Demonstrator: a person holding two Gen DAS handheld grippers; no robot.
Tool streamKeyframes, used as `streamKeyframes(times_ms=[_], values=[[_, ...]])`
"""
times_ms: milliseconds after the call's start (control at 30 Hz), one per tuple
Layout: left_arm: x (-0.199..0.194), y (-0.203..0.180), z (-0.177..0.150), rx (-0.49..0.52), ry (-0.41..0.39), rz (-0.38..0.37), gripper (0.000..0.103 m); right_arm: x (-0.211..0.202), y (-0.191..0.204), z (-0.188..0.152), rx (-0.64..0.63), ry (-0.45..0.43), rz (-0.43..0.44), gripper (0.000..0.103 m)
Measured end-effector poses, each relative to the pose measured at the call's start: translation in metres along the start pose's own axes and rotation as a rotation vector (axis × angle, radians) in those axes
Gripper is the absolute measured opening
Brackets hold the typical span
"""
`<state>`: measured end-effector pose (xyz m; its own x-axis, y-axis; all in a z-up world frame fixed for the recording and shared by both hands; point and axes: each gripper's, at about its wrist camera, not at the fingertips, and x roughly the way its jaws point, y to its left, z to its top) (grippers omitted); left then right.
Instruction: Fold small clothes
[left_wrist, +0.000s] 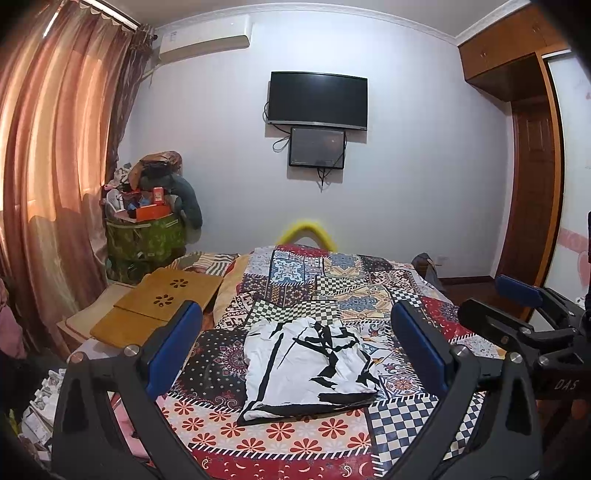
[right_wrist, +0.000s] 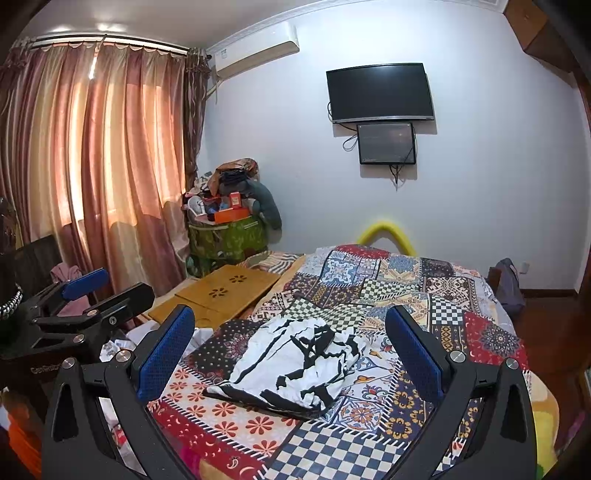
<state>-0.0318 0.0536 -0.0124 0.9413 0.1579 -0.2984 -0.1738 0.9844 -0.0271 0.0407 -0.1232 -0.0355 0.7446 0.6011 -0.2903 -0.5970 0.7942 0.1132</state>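
A small white garment with black markings lies folded in a rough rectangle on the patchwork bedspread; it also shows in the right wrist view. My left gripper is open and empty, held above the near edge of the bed with the garment between its blue pads. My right gripper is open and empty, at about the same height. The right gripper appears at the right edge of the left wrist view, and the left gripper at the left edge of the right wrist view.
A wooden lap table lies on the bed's left side. A green bag piled with things stands by the curtain. A TV hangs on the far wall. A wardrobe stands at right.
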Motion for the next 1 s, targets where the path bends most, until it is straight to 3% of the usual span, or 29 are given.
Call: streamKeyframes(times_ms=[1000], values=[[0.0033,0.0004,0.0032,0.012,0.023,-0.043,0.103,0.0044,-0.0014,0.0005,0.002,0.014,-0.017,0.102]])
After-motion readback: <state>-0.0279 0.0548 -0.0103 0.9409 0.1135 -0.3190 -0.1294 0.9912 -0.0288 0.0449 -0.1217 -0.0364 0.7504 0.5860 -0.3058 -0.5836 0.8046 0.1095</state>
